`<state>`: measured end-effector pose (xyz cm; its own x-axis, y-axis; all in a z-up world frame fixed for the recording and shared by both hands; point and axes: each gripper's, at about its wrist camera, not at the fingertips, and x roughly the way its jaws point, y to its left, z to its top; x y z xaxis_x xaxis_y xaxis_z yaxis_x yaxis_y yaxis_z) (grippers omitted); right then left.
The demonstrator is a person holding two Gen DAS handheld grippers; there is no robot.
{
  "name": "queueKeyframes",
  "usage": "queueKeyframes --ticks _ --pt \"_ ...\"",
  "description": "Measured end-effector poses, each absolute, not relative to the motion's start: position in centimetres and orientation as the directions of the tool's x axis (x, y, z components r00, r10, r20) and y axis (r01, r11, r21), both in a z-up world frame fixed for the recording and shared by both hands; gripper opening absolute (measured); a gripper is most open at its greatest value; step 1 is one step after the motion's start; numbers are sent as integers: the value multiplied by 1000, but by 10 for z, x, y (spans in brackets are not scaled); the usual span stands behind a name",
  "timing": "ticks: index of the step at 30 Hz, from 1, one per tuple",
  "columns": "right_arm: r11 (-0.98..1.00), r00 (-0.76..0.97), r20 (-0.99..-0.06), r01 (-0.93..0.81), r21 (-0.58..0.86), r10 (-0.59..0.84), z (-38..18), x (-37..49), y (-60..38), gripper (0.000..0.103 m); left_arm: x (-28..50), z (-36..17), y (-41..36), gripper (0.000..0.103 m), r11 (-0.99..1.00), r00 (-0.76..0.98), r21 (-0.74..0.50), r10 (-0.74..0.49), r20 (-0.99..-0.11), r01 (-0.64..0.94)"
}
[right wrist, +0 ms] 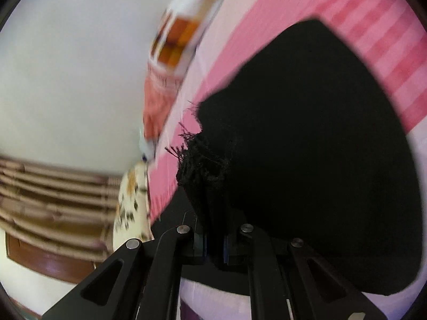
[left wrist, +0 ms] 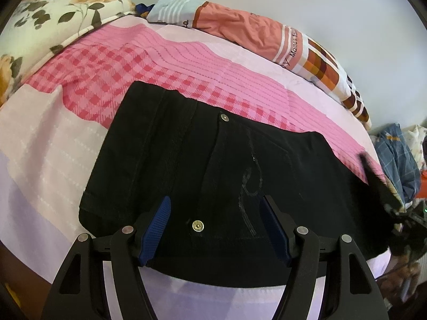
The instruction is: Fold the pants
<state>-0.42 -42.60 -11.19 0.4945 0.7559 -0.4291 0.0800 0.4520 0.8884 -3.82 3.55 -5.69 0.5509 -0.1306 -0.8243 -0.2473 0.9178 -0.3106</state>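
Right gripper fingers pinched on frayed hem of black pants; left gripper fingers spread wide, gripping nothing.

Pants lie flat on pink checked bedspread, waist end nearest left gripper: lower brass button sits between its blue pads, which hover over or rest on the cloth, can't tell which. Upper button lies further up the fabric toward the orange quilt at the wall. Right wrist view is blurred; hem bunched in the closed jaws, rest of the dark cloth spreading away from them over the bedspread. Judgement: right hand owns the leg end, so the fold likely brings hem toward waist, with the left free to pin the waist. Floral pillow well clear.
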Motion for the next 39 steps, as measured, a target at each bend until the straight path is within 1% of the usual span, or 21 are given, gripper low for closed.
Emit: queueKeyframes --ticks 4,9,19,24,26,31,33,35,39 --pt "460 429 -438 59 886 790 -118 0 -390 9 -40 -56 33 70 923 551 -300 -125 -825 -240" --pt "480 390 -452 28 877 803 -114 2 -364 9 -40 -59 32 70 925 545 -300 -132 -828 -231" --pt "579 339 -534 -41 814 775 -111 2 -335 9 -41 -60 31 70 926 542 -302 -138 -829 -225" --pt "655 340 -592 -102 749 731 -105 -2 -323 10 -41 -61 31 70 927 540 -301 -140 -830 -222" --pt "687 341 -619 -131 714 708 -103 -4 -317 11 -41 -62 29 70 928 538 -300 -141 -831 -219" --pt "709 337 -638 -149 690 692 -104 -5 -311 14 -41 -64 25 70 934 532 -291 -143 -835 -206" --pt "713 332 -643 -157 683 690 -104 -6 -308 17 -40 -65 23 71 936 531 -290 -145 -835 -201" --pt "689 310 -627 -157 707 714 -106 -6 -305 25 -41 -65 23 72 937 531 -287 -145 -835 -196" --pt "673 273 -622 -169 720 734 -107 -10 -299 26 -41 -65 24 72 938 529 -288 -148 -835 -192"
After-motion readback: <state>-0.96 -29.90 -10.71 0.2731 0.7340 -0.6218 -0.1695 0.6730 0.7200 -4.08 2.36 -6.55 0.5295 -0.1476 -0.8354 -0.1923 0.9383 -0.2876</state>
